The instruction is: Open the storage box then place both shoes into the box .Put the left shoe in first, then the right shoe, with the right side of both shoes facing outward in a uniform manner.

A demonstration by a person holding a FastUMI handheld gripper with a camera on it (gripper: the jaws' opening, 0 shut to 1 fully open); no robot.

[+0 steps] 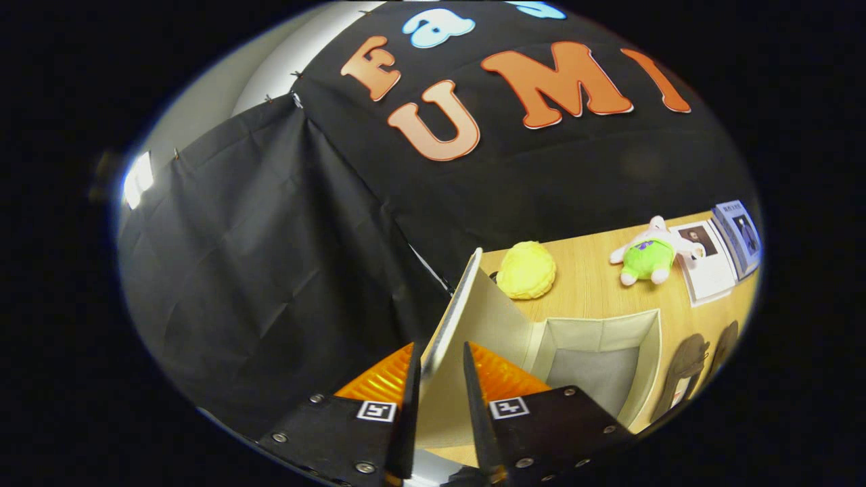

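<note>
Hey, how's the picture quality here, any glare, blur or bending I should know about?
Gripper view: strong fisheye bending curves the wooden table and the storage box; a bright lamp glares beside the black cloth; the plush toy is sharp; the gripper holds the box lid, whose close edge looks slightly soft.

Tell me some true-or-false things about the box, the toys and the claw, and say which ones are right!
1. The claw has the box lid between its fingers. True.
2. The storage box is closed. False: the lid is lifted and the inside shows.
3. Both shoes are already inside the box. False: the shoes lie on the table beside the box.
4. A yellow plush toy sits on the table beyond the box. True.
5. The green and white plush toy is inside the box. False: it lies on the table next to some booklets.
</note>
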